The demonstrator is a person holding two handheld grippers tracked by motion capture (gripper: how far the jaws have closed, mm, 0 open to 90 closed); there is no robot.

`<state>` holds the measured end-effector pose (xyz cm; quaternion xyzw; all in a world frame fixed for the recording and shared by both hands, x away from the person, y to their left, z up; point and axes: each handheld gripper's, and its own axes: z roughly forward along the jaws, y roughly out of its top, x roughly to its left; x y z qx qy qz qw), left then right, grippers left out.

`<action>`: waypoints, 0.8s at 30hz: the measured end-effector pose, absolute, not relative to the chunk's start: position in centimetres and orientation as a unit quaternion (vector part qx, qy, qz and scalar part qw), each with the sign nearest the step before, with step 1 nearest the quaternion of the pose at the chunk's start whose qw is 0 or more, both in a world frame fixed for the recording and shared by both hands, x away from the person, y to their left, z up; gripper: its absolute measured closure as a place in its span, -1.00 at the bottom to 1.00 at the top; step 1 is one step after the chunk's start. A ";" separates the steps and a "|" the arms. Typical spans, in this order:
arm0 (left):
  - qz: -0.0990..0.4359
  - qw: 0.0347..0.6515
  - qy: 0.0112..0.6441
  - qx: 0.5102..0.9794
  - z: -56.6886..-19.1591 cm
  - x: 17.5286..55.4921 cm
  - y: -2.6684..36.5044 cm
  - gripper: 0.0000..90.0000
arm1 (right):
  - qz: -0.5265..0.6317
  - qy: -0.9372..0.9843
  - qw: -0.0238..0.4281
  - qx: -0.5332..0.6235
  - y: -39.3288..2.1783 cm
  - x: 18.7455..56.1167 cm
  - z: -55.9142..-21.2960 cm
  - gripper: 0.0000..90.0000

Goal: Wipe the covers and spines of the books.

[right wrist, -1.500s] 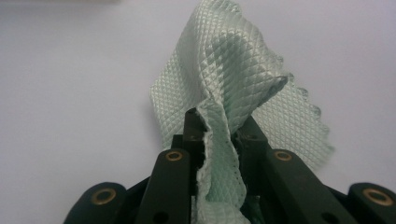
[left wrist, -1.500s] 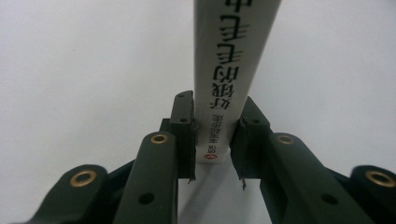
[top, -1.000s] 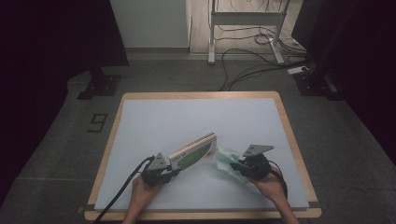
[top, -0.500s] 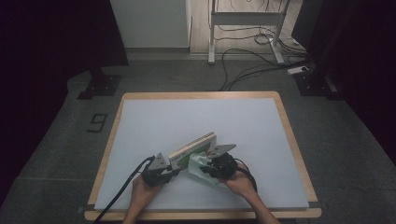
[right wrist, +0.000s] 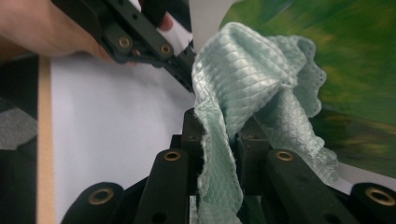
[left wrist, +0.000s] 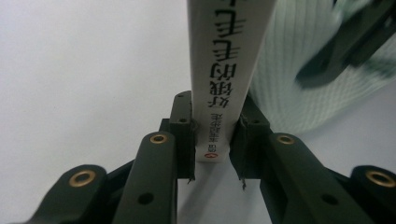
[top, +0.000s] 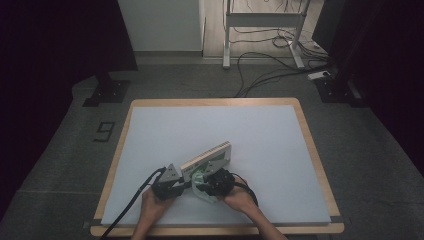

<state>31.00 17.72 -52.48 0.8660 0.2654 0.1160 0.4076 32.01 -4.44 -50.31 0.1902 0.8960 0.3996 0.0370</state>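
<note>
Right gripper point(top: 210, 181) clamped on pale green mesh cloth point(right wrist: 243, 88), now brought in from the right edge of the white table point(top: 150, 130) against the green cover of the book point(top: 207, 155). Left gripper point(left wrist: 215, 140) shut on its spine, propping it on edge. Wiping apparently under way.
</note>
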 end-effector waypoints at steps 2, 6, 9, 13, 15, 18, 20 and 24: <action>0.117 0.407 0.265 0.867 -52.5 31.0 17.7 0.61 | 0.396 0.898 0.040 0.188 -4.3 32.0 -50.9 0.67; 0.119 0.405 0.263 0.867 -52.5 31.0 17.7 0.61 | 0.388 0.903 0.038 0.183 -4.1 32.0 -51.6 0.55; 0.118 0.405 0.263 0.868 -52.5 31.0 17.7 0.61 | 0.379 0.907 0.048 0.176 -4.1 31.9 -51.1 0.26; 0.119 0.404 0.263 0.868 -52.5 30.9 17.7 0.61 | 0.387 0.902 0.054 0.182 -4.5 31.9 -49.7 -0.04; 0.120 0.404 0.263 0.868 -52.5 30.9 17.7 0.61 | 0.389 0.901 0.051 0.185 -4.8 31.9 -49.1 -0.14; 0.119 0.405 0.263 0.868 -52.5 30.9 17.7 0.60 | 0.396 0.897 0.056 0.188 -5.4 31.8 -48.0 -0.25; 0.120 0.404 0.263 0.868 -52.5 30.9 17.6 0.60 | 0.401 0.894 0.059 0.193 -6.0 31.9 -47.3 -0.28; 0.120 0.404 0.263 0.868 -52.5 30.9 17.6 0.60 | 0.411 0.885 0.073 0.205 -7.5 32.1 -46.0 -0.36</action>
